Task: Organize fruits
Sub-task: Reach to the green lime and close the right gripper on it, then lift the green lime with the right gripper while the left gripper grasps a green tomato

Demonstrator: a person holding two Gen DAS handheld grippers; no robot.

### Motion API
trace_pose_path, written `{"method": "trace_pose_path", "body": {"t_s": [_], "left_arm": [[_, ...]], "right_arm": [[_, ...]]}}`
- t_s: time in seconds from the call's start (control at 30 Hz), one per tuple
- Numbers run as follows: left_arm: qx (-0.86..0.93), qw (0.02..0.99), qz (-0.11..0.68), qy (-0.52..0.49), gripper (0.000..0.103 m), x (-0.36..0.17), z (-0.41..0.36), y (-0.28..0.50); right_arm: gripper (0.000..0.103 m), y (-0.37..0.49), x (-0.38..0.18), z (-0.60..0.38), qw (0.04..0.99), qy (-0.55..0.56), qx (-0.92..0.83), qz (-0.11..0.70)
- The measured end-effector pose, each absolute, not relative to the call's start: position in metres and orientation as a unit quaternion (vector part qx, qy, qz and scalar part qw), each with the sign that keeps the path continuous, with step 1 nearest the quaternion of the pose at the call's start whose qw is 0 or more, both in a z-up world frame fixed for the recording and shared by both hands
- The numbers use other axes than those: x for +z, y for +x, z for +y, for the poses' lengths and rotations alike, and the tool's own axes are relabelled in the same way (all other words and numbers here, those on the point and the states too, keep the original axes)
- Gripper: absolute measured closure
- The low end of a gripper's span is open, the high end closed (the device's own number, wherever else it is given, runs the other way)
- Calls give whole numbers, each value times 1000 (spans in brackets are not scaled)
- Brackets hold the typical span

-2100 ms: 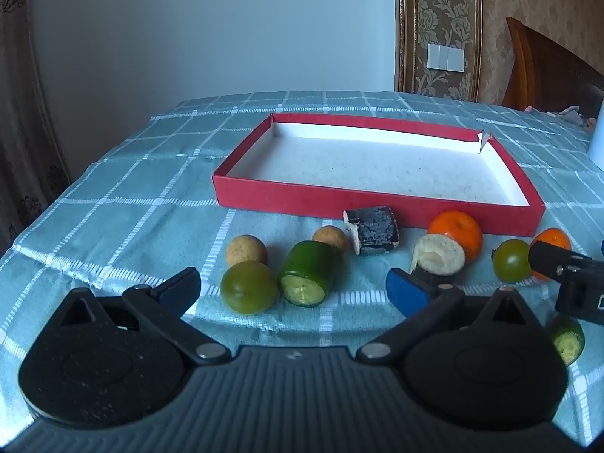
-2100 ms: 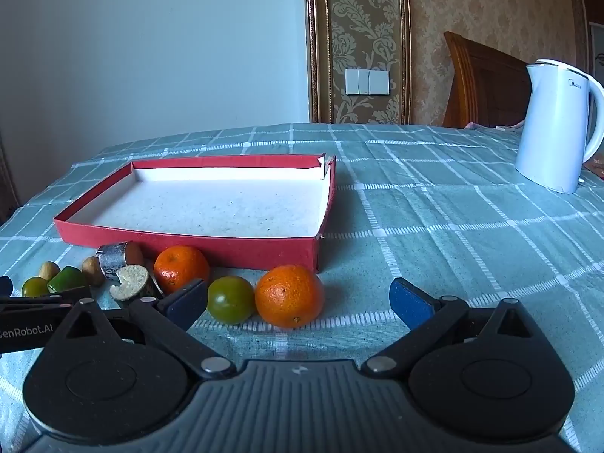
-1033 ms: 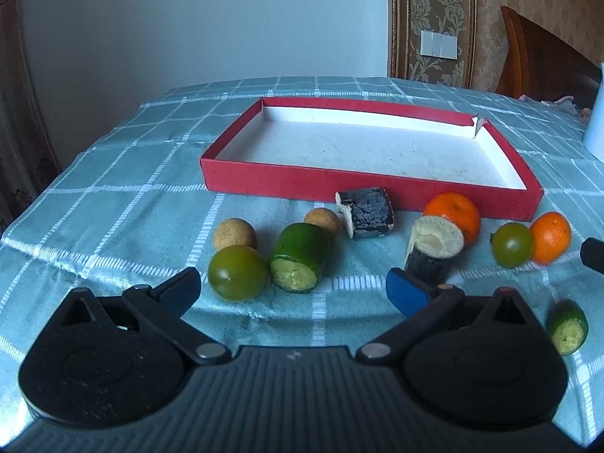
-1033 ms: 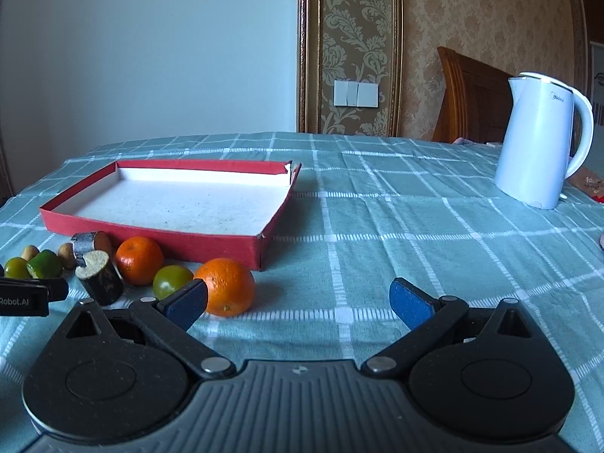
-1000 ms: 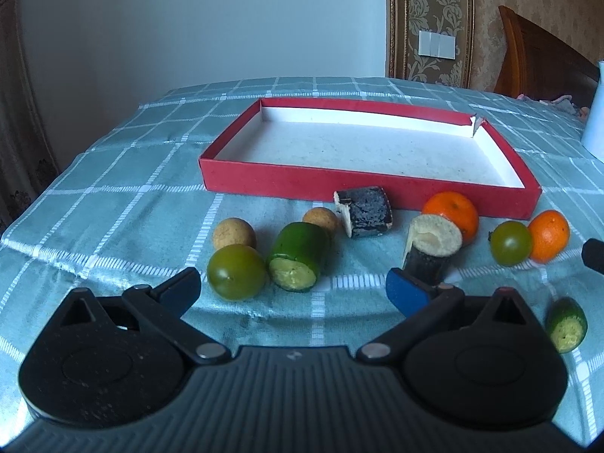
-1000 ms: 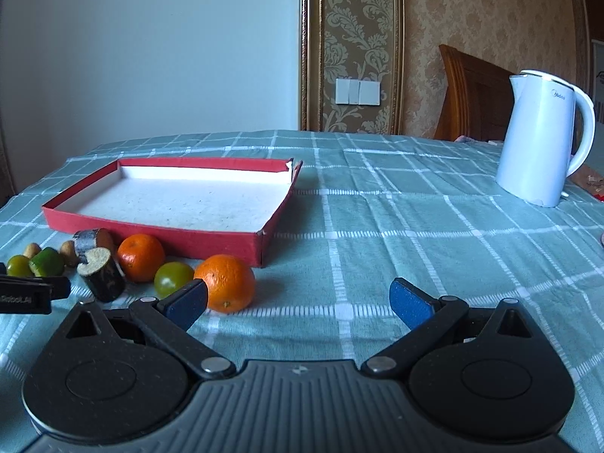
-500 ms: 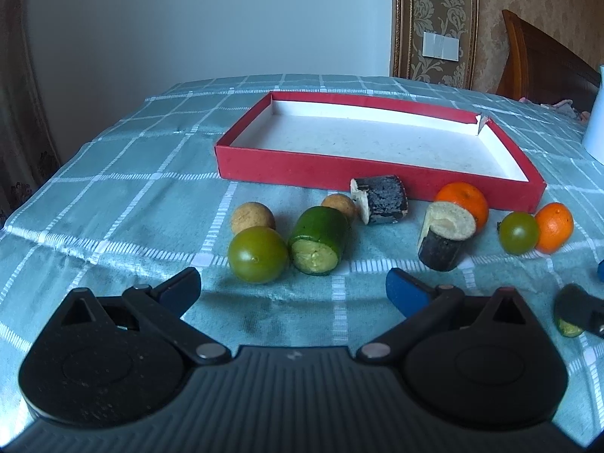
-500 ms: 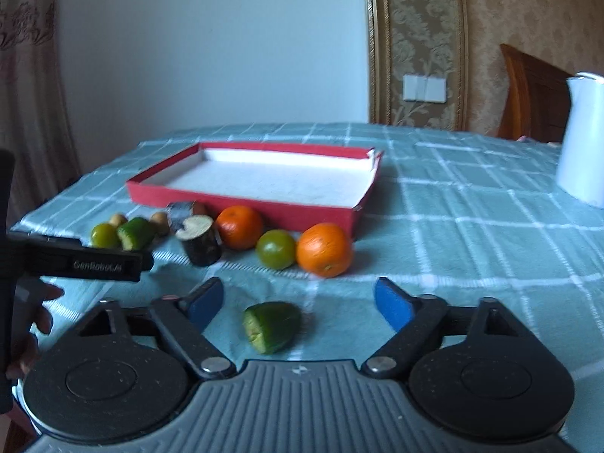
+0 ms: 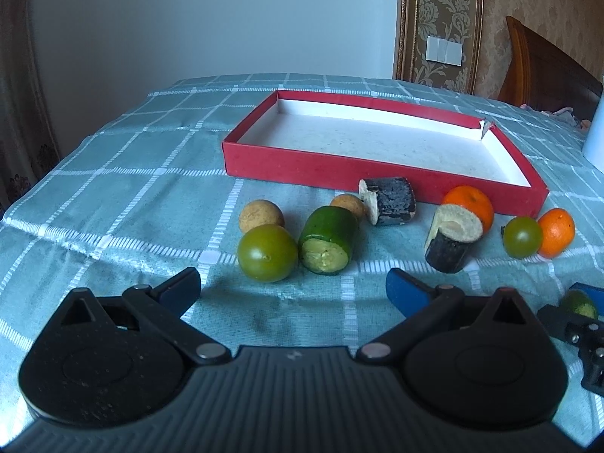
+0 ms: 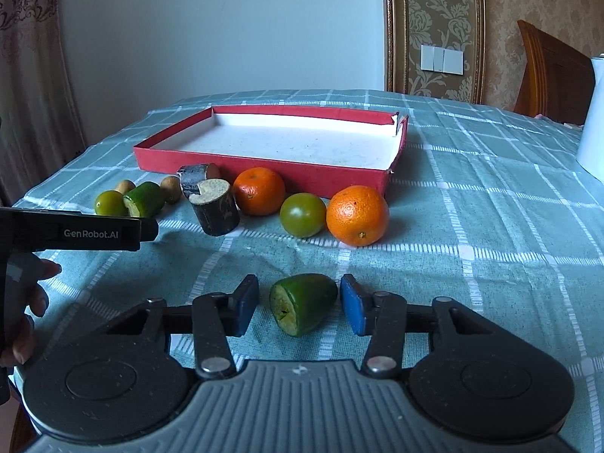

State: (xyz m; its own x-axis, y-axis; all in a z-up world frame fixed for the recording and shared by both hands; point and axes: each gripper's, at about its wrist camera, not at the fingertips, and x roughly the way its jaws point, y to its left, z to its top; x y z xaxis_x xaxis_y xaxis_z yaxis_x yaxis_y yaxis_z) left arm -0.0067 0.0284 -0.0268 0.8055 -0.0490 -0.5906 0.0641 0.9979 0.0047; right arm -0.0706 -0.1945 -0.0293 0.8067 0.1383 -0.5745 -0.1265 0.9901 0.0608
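A green cucumber piece point(image 10: 304, 303), lying on the checked tablecloth point(image 10: 490, 226) at lower centre, is being straddled by the right gripper point(image 10: 300, 307); its jaws have just been closing, with narrow gaps remaining. The left gripper point(image 9: 292, 288) is being held wide open, empty.

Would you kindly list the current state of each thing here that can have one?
red tray: nothing inside, torn far corner
right gripper: open, fingers have just been closing around the green cut piece, small gaps both sides
green cut piece: lying on the tablecloth, unlifted
left gripper: open, nothing between fingers
large orange: whole, outside tray
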Motion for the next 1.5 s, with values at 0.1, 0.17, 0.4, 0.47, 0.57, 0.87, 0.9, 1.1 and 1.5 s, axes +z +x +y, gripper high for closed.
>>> {"method": "trace_pose_path", "body": {"t_s": [0.1,0.17,0.4,0.47,0.57,0.87,0.9,1.1,1.5], "left_arm": [[-29,950,311,11,0,-27,29,-5],[-28,950,311,9,0,-26,29,-4],[-33,953,301,8,0,-20,37,0],[-32,953,301,7,0,-21,43,-2],[-24,951,310,-1,0,-25,56,-1],[-58,948,314,-4,4,-27,61,6],[-64,947,314,-5,8,-27,62,6],[-77,951,300,23,24,-29,57,-1],[-108,952,286,18,67,-28,54,1]], "right_arm": [[59,-72,-30,-192,952,3,66,299],[67,-73,-31,-190,954,-13,58,293],[67,-75,-27,-193,956,-6,64,286],[67,-75,-24,-196,958,-3,61,278],[67,-73,-18,-200,962,2,56,267],[67,-60,-8,-204,966,1,49,253],[67,-59,-6,-204,967,1,48,250],[67,-51,0,-205,969,2,44,242],[67,-40,1,-199,969,-3,46,243]]}}
